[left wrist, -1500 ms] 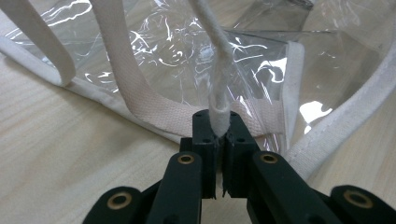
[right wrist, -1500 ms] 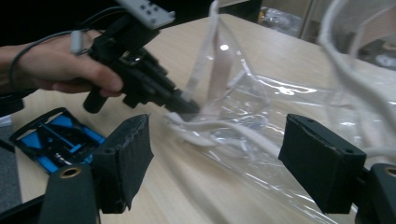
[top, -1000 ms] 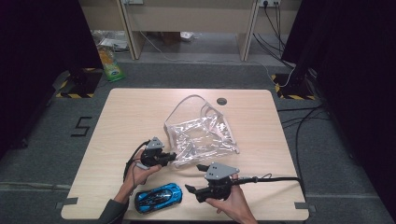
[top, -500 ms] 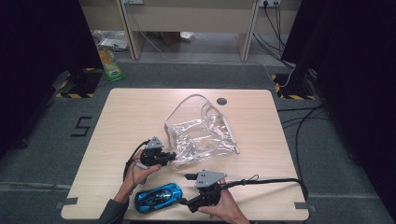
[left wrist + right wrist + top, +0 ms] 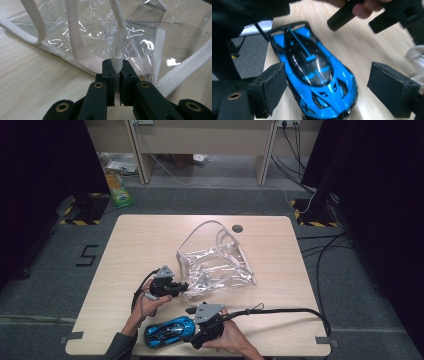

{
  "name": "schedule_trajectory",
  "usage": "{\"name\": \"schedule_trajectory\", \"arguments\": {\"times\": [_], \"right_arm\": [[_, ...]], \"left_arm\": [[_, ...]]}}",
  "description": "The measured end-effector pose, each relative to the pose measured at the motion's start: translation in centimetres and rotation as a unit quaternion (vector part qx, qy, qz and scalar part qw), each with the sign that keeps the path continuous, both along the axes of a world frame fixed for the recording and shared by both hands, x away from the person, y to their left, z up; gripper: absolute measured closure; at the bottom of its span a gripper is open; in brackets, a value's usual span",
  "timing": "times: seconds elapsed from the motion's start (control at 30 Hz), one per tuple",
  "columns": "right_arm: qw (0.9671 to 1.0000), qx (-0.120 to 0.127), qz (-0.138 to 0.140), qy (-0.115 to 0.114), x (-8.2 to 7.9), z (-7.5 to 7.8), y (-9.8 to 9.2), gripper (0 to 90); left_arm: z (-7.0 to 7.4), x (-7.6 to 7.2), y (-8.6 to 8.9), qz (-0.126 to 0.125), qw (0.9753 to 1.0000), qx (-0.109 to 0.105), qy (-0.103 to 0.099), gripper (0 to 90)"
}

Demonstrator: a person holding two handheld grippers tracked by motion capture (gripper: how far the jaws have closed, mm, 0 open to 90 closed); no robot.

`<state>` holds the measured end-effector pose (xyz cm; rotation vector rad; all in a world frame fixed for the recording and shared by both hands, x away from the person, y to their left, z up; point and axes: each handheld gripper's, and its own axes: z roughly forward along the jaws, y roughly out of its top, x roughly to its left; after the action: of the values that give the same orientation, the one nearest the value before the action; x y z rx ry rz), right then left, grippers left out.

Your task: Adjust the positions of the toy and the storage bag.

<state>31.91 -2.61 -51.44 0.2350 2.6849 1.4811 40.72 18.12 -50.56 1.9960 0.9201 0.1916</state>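
Left hand-held gripper (image 5: 117, 75) clamped on a white strap (image 5: 117, 37) of the clear bag (image 5: 215, 267), at the bag's near left corner, mid tabletop (image 5: 140, 245). Bag lying crumpled and flat, handles looped toward the far edge. Right hand-held gripper (image 5: 337, 92) spread wide, jaws standing either side of the blue car (image 5: 312, 72), apart from its flanks, nose between the pads. Car (image 5: 169, 332) on its wheels near the front edge, just left of the right hand (image 5: 230, 340)
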Motion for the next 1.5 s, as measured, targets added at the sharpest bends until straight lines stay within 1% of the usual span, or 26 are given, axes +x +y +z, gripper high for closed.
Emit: {"name": "schedule_trajectory", "arguments": {"times": [0.03,0.07,0.1,0.13,0.2,0.23,0.3,0.37,0.4,0.43,0.47,0.5,0.53,0.67,0.73,0.77,0.8,0.87,0.9,0.97,1.07,1.17,1.2,1.3,1.37,1.5], "right_arm": [[1.0,-0.005,0.001,0.004,0.0,-0.1,0.1,15.7],[1.0,0.002,0.006,-0.002,0.1,-0.1,0.2,15.2],[0.9999,0.004,0.009,0.003,0.2,-0.1,0.2,15.4],[0.9999,0.0,0.009,0.009,0.3,-0.1,0.2,15.4],[0.9999,-0.003,0.009,0.008,0.5,-0.1,0.3,15.4],[0.9996,-0.02,0.021,0.002,0.7,-0.2,0.6,14.7],[0.9984,-0.032,0.047,-0.002,0.7,-0.2,1.3,15.2],[0.9981,-0.034,0.051,0.002,0.8,-0.3,1.6,15.5],[0.9979,-0.035,0.055,0.001,1.2,-0.3,1.6,14.4],[0.9976,-0.041,0.054,0.007,1.3,-0.3,1.6,12.6],[0.9974,-0.045,0.056,0.008,1.5,-0.3,1.6,11.5],[0.9971,-0.048,0.06,0.004,1.6,-0.3,1.6,12.1],[0.9965,-0.053,0.064,0.009,1.6,-0.3,1.7,14.3],[0.9951,-0.063,0.074,0.016,1.8,-0.4,1.8,14.1],[0.9944,-0.072,0.076,0.014,1.7,-0.4,1.8,14.2],[0.9939,-0.075,0.081,0.008,1.7,-0.4,1.8,16.3],[0.9933,-0.078,0.085,0.001,1.6,-0.4,1.8,16.5],[0.9923,-0.086,0.088,-0.013,1.4,-0.5,1.7,18.9],[0.9911,-0.096,0.089,-0.027,1.2,-0.5,1.8,19.1],[0.9903,-0.103,0.086,-0.035,0.9,-0.4,2.2,19.9],[0.9903,-0.101,0.086,-0.039,0.7,-0.3,2.2,24.5],[0.9907,-0.104,0.08,-0.037,0.6,-0.3,1.7,25.3],[0.9901,-0.106,0.082,-0.041,0.6,-0.2,1.7,25.5],[0.9903,-0.112,0.073,-0.039,0.3,-0.1,1.6,25.5],[0.9904,-0.114,0.067,-0.041,0.2,0.0,1.0,25.7],[0.9911,-0.118,0.041,-0.046,-0.5,0.1,-0.9,25.8]], "left_arm": [[0.0,0.0,0.0,0.0,1.0,0.0,0.0,84.0],[0.0,0.0,0.0,0.0,1.0,0.002,0.0,84.0],[0.0,0.0,0.0,0.0,1.0,0.002,0.0,83.9],[0.0,0.0,0.0,0.0,1.0,0.002,0.0,83.9],[0.0,0.0,0.0,0.0,1.0,0.003,0.0,83.9],[0.0,0.0,0.0,-0.001,1.0,0.004,0.0,83.8],[0.0,0.1,0.0,-0.001,1.0,0.003,0.001,83.8],[0.0,0.1,0.0,-0.001,1.0,0.001,0.001,83.7],[0.0,0.1,0.0,-0.001,1.0,0.002,0.001,83.6],[0.0,0.1,0.0,-0.001,1.0,0.003,0.002,83.7],[0.0,0.1,0.0,-0.002,1.0,0.003,0.002,83.6],[-0.1,0.1,0.0,-0.002,1.0,0.003,0.003,83.6],[-0.1,0.1,0.0,-0.002,1.0,0.003,0.003,83.6],[-0.2,0.2,-0.1,-0.002,1.0,0.003,0.003,83.2],[-0.2,0.3,-0.2,-0.002,1.0,0.003,0.003,83.1],[-0.2,0.3,-0.3,-0.002,1.0,0.004,0.003,83.1],[-0.2,0.3,-0.3,-0.002,1.0,0.004,0.004,83.0],[-0.3,0.3,-0.3,-0.003,1.0,0.004,0.004,82.9],[-0.3,0.4,-0.4,-0.003,1.0,0.005,0.004,82.8],[-0.3,0.4,-0.3,-0.003,1.0,0.005,0.004,82.6],[-0.3,0.4,-0.2,-0.002,1.0,0.0,0.003,82.5],[-0.3,0.4,-0.2,-0.003,1.0,0.0,0.006,82.4],[-0.3,0.5,-0.2,-0.003,1.0,-0.001,0.007,82.3],[-0.3,0.4,-0.1,-0.003,1.0,-0.002,0.005,82.3],[-0.3,0.4,0.0,-0.003,1.0,-0.004,0.005,82.3],[-0.2,0.5,0.0,-0.003,1.0,-0.005,0.005,82.3]]}}
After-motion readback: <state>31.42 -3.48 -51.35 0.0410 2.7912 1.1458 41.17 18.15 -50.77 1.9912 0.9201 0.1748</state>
